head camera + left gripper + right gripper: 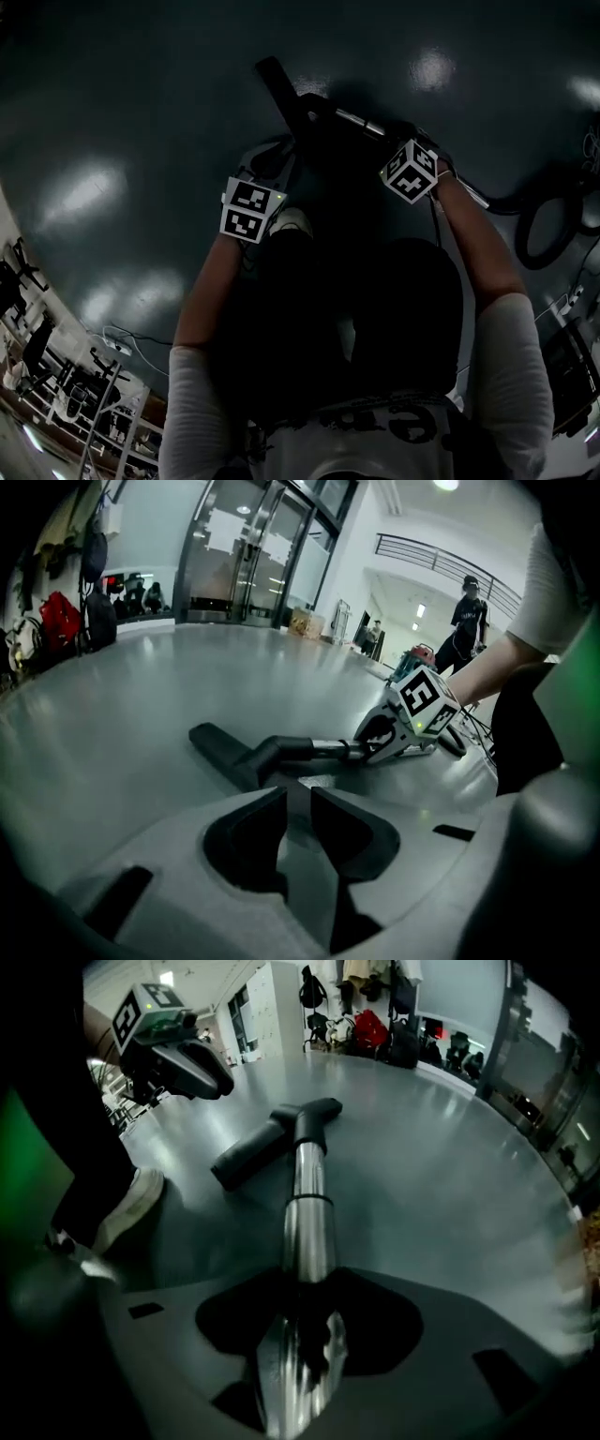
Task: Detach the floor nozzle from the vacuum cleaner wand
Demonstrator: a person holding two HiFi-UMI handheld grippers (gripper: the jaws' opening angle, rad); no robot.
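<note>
right gripper [305, 1290]: jaws wide, astride wand [309, 1206], not clamped | left gripper [298, 797]: jaws narrow, empty; nozzle [230, 750] just ahead on floor [141, 682] | do well: clamp wand firm, open left wider for nozzle neck, pull straight along wand

White short sleeves [202, 412] at 7 and 5 o'clock, dark trousers [309, 319] between, pale shoe [292, 223]; grey left gripper [298, 832] and right gripper [300, 1335] bear black-and-white marker cubes [249, 210]
</note>
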